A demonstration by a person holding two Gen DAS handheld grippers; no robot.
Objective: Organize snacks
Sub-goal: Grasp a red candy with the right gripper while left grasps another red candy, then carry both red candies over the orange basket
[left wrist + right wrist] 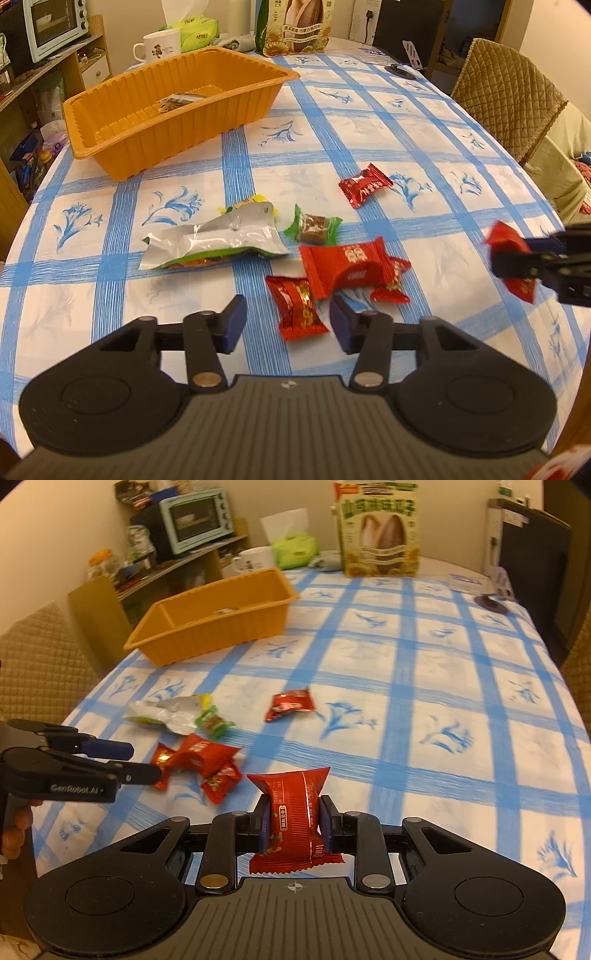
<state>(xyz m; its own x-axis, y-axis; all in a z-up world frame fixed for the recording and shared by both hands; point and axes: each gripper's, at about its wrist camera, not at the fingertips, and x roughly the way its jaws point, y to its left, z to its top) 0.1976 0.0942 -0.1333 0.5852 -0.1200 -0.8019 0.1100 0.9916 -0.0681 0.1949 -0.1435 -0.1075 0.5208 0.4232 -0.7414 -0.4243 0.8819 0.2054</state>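
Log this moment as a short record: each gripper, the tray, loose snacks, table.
left gripper: open, empty, above a red packet
right gripper: shut on a red snack pack, lifted off the table
tray: orange, far left of the table, one small packet inside
loose snacks: silver pouch, green candy, red pile, lone red candy
table: blue-checked cloth

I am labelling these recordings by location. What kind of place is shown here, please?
Most likely a home dining area. A table with a blue-checked floral tablecloth has a quilted chair beside it, a toaster oven stands on a wooden shelf, and a mug and tissue pack sit at the table's far end.
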